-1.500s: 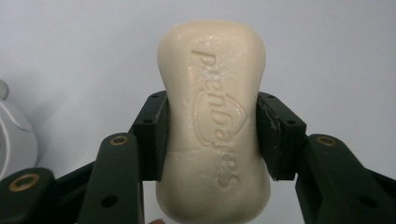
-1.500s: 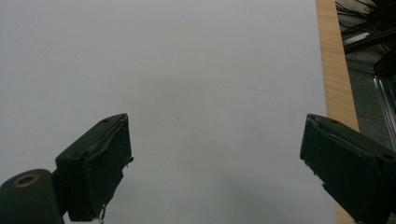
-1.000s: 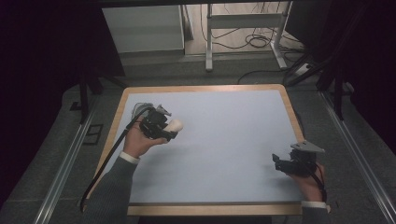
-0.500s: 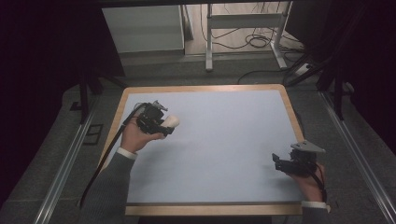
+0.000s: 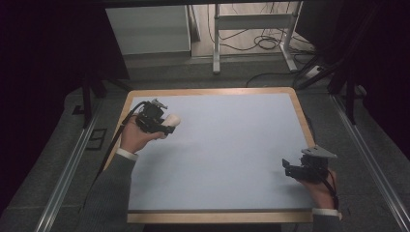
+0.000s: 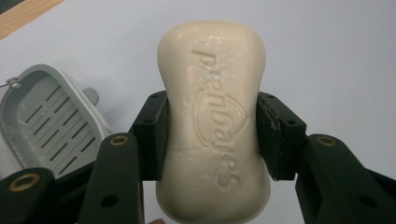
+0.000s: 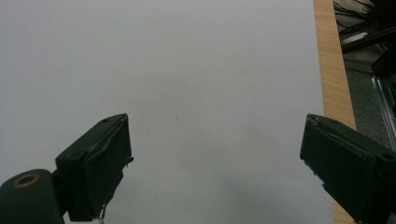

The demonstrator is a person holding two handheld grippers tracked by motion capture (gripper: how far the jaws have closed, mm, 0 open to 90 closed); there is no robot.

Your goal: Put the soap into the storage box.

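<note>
Fingers (image 6: 154,135) of left gripper (image 6: 210,140) clamping embossed soap bar (image 6: 214,116), drifting toward upper left since a second ago, nearing grey soap dish (image 6: 42,116); right gripper (image 7: 215,163) fingers gaping, idling over pale surface (image 5: 232,145).

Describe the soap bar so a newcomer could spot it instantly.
Start at the pale blue table and go to its far-left corner, where the left gripper is held. The soap bar is clamped across its waist there: cream, rounded, embossed lettering, unlike the grey slotted soap dish beside it.
</note>
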